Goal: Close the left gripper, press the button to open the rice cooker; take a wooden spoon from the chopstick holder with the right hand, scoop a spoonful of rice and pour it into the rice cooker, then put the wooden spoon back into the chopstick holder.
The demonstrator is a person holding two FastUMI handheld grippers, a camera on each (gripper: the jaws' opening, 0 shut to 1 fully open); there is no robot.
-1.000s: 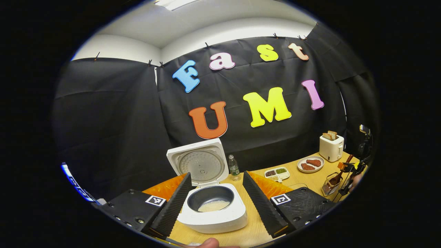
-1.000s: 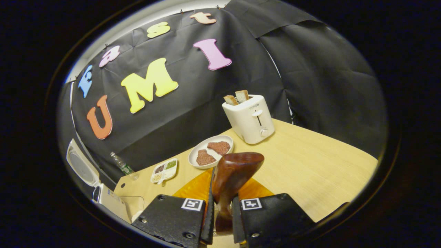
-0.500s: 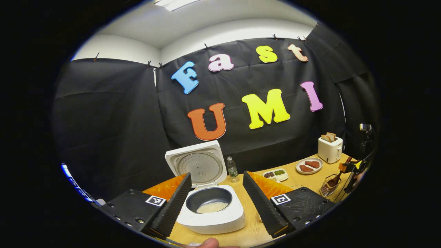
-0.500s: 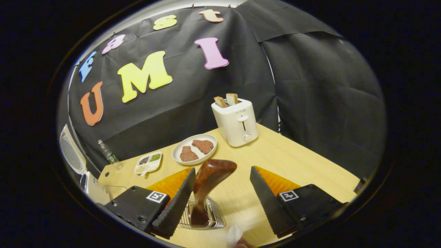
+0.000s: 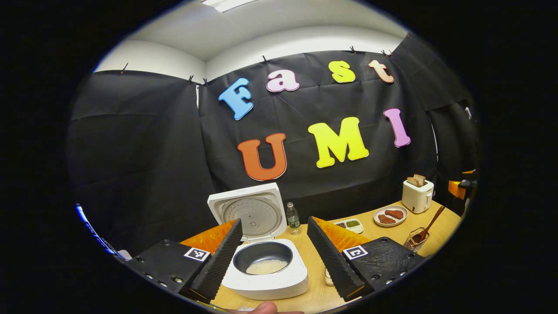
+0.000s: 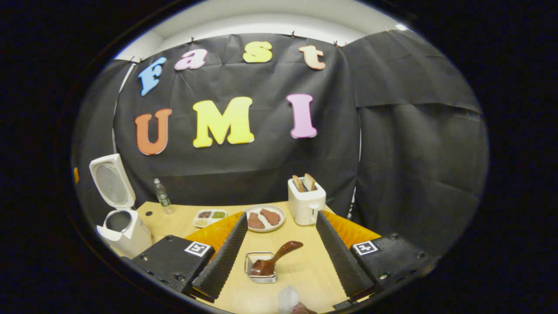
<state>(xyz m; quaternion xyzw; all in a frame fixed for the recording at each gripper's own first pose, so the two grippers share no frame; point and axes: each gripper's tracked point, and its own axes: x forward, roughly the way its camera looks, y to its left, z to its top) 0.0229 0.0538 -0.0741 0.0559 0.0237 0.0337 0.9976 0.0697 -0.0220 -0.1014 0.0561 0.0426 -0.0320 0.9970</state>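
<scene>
Wooden and dark brown, the wooden spoon [image 6: 274,258] stands in the chopstick holder [image 6: 260,267], a small wire basket on the table [image 6: 301,270], with its long axis tilted: one end sits down in the basket and the other leans up and to the right in the right gripper view. The right gripper [image 6: 279,248] hangs over it with its jaws spread wide and nothing between them, the holder and spoon lying in the gap well clear of both fingers. At the near edge of that view a bit of white material shows, too blurred to tell what it is. Beyond the holder sit a plate [image 6: 265,217] with two brown pieces, a white toaster [image 6: 306,201] with two slices of bread, and a small divided tray [image 6: 210,216], all toward the far edge by the black cloth wall. A clear bottle [image 6: 163,199] stands near the far left corner.

The left gripper [image 5: 273,246] is also spread wide and empty. Just beyond its fingers, near the table's left edge, the rice cooker [image 5: 266,270] stands with its lid [image 5: 248,211] raised upright and rice lying in the dark inner pot [image 5: 263,263].
</scene>
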